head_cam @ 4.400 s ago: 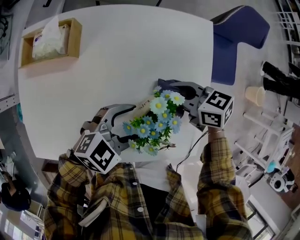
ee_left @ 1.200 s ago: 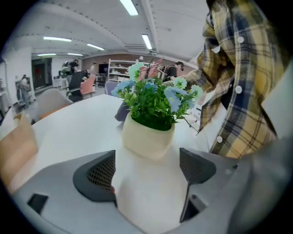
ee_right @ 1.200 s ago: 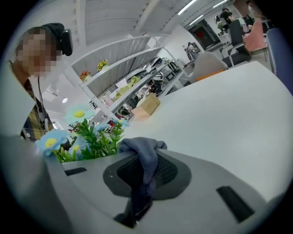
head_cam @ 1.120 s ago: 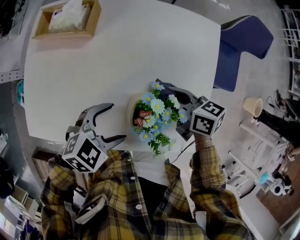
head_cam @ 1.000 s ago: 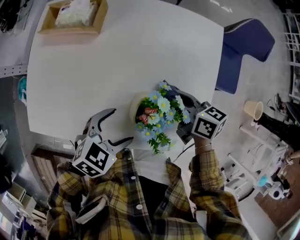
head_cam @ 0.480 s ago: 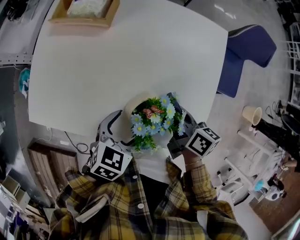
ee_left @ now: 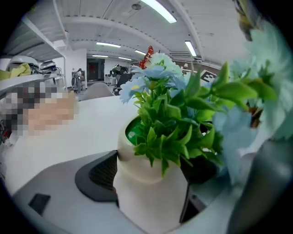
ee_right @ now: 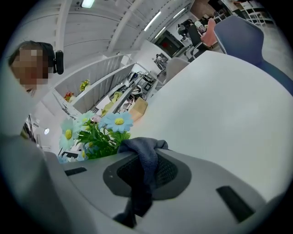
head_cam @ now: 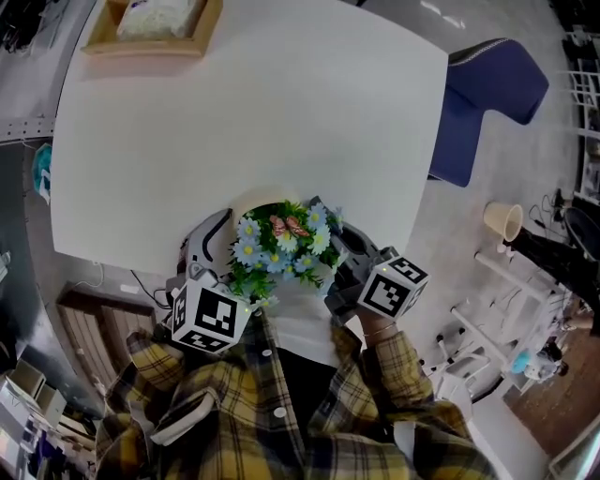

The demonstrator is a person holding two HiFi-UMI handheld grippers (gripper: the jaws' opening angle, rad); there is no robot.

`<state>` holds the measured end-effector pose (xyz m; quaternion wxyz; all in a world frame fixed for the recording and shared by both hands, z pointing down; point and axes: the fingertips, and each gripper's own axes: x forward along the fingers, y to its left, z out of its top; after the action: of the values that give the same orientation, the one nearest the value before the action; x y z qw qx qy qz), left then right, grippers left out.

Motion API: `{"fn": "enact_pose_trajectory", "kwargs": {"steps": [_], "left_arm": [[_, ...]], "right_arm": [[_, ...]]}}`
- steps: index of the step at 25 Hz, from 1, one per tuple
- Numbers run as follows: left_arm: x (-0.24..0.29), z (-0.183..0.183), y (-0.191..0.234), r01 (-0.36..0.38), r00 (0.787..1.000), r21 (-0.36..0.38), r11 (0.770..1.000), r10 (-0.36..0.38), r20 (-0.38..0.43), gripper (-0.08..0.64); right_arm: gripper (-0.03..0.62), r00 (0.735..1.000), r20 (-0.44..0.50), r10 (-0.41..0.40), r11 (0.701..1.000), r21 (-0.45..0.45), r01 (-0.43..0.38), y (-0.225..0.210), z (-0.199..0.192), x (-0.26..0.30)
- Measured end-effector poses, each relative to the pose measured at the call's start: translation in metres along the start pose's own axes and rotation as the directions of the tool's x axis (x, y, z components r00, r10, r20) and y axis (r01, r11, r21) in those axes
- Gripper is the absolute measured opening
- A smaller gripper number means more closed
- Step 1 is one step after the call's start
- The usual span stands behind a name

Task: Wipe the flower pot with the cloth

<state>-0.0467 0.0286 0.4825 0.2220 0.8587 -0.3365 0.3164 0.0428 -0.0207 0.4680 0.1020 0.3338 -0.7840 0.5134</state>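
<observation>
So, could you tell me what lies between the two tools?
The flower pot with its blue flowers sits between them in the head view, clamped by the left tool; the right tool holds the cloth.

I'm getting bright, even light from ceiling strip lamps [ee_left: 158,10] above the left gripper [ee_left: 151,194]. The white table [head_cam: 281,112] beyond it is nearly blown out, with only soft shadows. Both gripper views bow hard and go black at the corners. Flowers [ee_left: 261,105] right of its jaws, close to the lens, blur badly.
</observation>
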Motion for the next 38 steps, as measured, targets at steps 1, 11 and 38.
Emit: {"fn": "enact_pose_trajectory", "kwargs": {"steps": [1, 11, 38], "left_arm": [[0.003, 0.001, 0.002, 0.013, 1.000, 0.016, 1.000, -0.013, -0.006, 0.430], [0.017, 0.025, 0.020, 0.191, 0.981, 0.193, 0.962, -0.181, -0.072, 0.430], [0.049, 0.065, 0.004, 0.591, 0.800, 0.531, 0.607, -0.525, -0.291, 0.430]], "right_arm": [[0.021, 1.000, -0.004, 0.000, 1.000, -0.005, 0.000, -0.003, 0.003, 0.002], [0.021, 0.994, -0.077, 0.081, 0.994, -0.072, -0.086, -0.014, 0.043, 0.021], [0.021, 0.763, -0.618, 0.188, 0.819, -0.330, -0.469, 0.009, 0.076, 0.090]]}}
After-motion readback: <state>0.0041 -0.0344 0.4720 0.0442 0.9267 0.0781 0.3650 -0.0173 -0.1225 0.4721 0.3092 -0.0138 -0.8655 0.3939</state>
